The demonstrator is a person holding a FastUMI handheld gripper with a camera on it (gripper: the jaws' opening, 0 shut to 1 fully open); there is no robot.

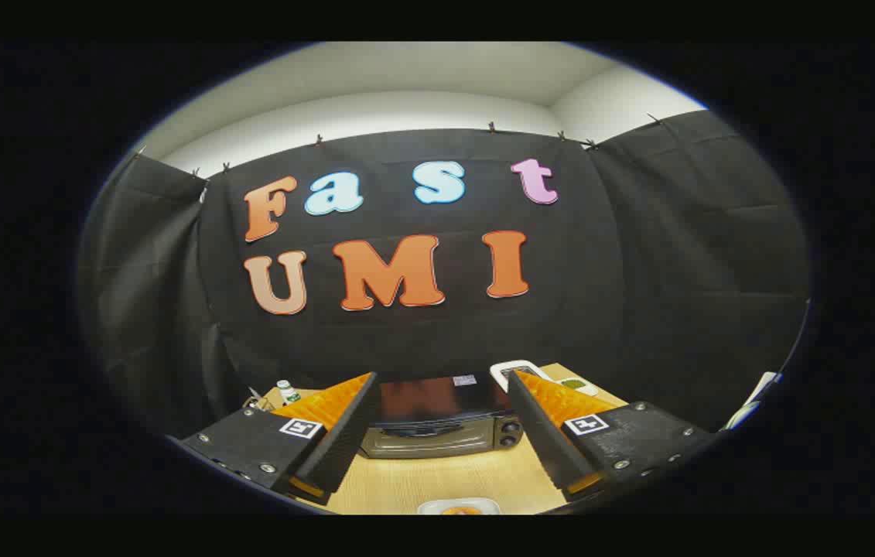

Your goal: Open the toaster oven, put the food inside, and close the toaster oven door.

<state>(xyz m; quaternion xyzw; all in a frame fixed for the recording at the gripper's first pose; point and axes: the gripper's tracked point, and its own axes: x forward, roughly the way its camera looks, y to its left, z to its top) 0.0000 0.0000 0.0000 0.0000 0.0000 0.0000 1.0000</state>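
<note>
Gripper view has the gripper (pixel 437 387) held spread wide with nothing between the fingers, hanging well back from the closed toaster oven (pixel 441 425) that sits framed beyond the tips on the wooden table (pixel 406 483). The food plate (pixel 459 507) sits nearer than the oven, under the fingers. My worry: coming in this high could miss the door handle, or clip that plate.

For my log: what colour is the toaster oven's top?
Dark, nearly black, glossy top on the toaster oven; gripper view.
</note>
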